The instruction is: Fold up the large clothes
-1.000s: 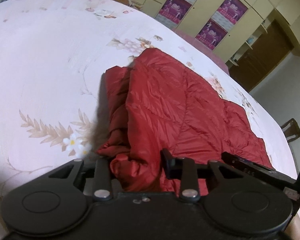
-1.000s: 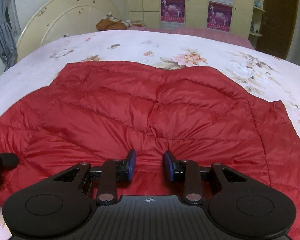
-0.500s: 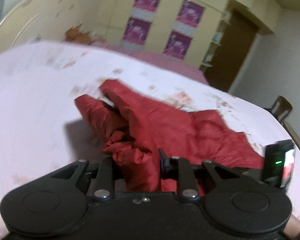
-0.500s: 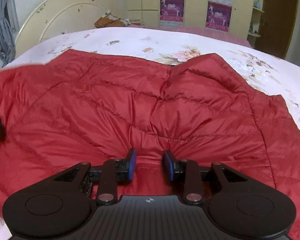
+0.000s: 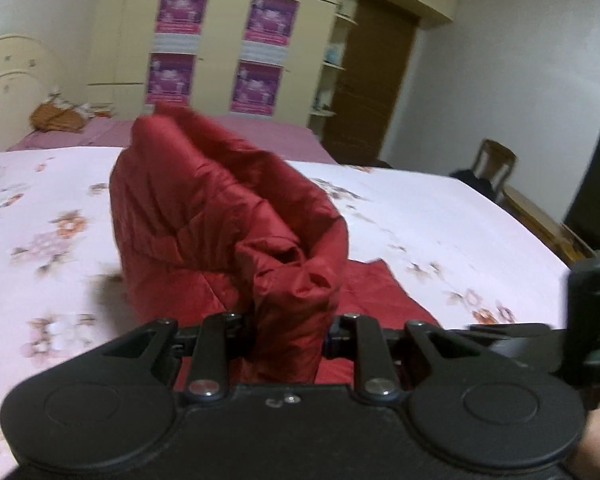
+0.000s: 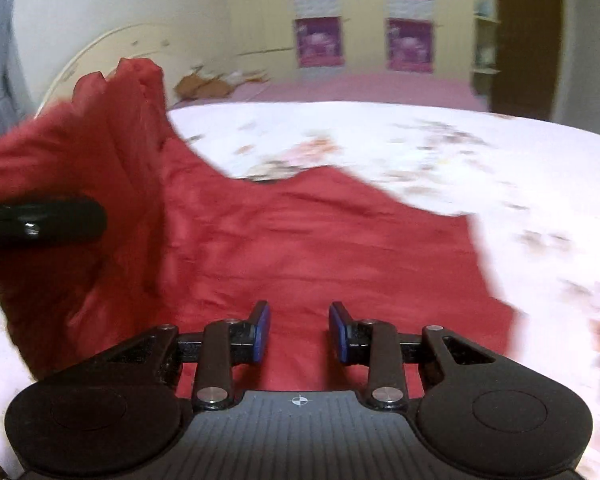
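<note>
The red quilted jacket (image 5: 220, 216) lies on the bed (image 5: 440, 216), over a pale pink sheet printed with flowers. Most of it is spread flat; one side is lifted clear of the sheet and stands up as a bunched, folded-over mass. In the left wrist view this raised bundle fills the middle, with the flat part trailing off toward 4 o'clock.

The left hand-held gripper (image 5: 290, 334) is clamped on a gathered wad of the jacket, the fabric packed between its fingers (image 5: 220, 344); its jaws have just been closing on that wad. In the right wrist view the same gripper shows as a dark bar at 9 o'clock, in front of the lifted fabric.

The right hand-held gripper (image 6: 299, 332) hangs above the flat red cloth (image 6: 320, 240) with its blue pads (image 6: 262, 332) apart. Whether any cloth is pinched between them I cannot tell.

Beyond the bed, at 12 o'clock, stands a cream wardrobe (image 5: 220, 40) with purple posters (image 5: 260, 20) on its doors. A brown door (image 5: 364, 80) is at 1 o'clock, a wooden chair (image 5: 496, 164) at 2 o'clock, and a rounded headboard (image 6: 112, 56) at 10 o'clock in the right wrist view. Both views are blurred.
</note>
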A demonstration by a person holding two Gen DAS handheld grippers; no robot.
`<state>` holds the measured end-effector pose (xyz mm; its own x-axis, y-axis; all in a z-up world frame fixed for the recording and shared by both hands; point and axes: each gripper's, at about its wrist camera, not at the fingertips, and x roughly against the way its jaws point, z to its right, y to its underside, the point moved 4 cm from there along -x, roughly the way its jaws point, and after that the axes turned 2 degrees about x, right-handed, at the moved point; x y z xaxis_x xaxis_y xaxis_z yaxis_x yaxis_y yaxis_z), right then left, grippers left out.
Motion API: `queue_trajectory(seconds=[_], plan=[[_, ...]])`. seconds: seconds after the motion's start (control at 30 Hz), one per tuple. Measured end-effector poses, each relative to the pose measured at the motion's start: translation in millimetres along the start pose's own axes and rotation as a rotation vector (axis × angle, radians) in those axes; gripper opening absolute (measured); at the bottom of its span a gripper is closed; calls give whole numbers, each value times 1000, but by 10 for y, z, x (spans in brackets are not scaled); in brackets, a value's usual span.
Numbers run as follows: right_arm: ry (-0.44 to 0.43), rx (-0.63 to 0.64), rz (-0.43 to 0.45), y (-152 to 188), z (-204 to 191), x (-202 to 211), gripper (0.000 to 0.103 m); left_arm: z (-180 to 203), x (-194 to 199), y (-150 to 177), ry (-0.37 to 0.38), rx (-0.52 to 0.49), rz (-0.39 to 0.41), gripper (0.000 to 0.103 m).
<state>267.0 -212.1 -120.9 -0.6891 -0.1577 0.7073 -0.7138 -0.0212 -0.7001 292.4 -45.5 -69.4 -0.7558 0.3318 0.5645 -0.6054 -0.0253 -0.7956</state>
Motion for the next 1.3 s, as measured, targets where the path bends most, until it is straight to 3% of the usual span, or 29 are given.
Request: queue_trajectory(seconds=[0.13,0.27,0.37,0.47,0.57,0.63,0.67,0.7,0.87,1.0,1.03,1.1,1.3], plan=[[101,-50,-14,289,431,260,32,329,-199,111,57,-55,-33,24],[112,-120,-57,523,628,274,32,596,-430,289,106,-104,-91,24],[125,-133,-57,576,657,289,32,813,-633,483,137,-163,-164,24],[136,-161,-36,565,733,380,32,958,-718,652,133,-227,-186,27],[141,-192,-19,546,842,487,32,1018,-691,710,143,-257,-191,47],[154,-209,-3,506,917,548,32,1031,-625,715,177,-254,-192,75],[148,-221,11,470,945,581,32,1041,-592,712,199,-251,-194,82],[137,-233,23,442,993,613,32,1047,-555,692,213,-248,-187,87],[85,-258,82,225,965,720,32,991,-300,575,233,-193,-158,87],[20,-259,110,48,854,678,34,721,-4,392,180,-148,-78,89],[3,-258,105,11,814,643,51,619,51,340,156,-127,-63,91],[-16,-263,107,-18,755,567,77,392,79,270,93,-84,-42,91],[-88,-236,39,-8,495,264,74,-231,-140,275,-90,7,-55,77]])
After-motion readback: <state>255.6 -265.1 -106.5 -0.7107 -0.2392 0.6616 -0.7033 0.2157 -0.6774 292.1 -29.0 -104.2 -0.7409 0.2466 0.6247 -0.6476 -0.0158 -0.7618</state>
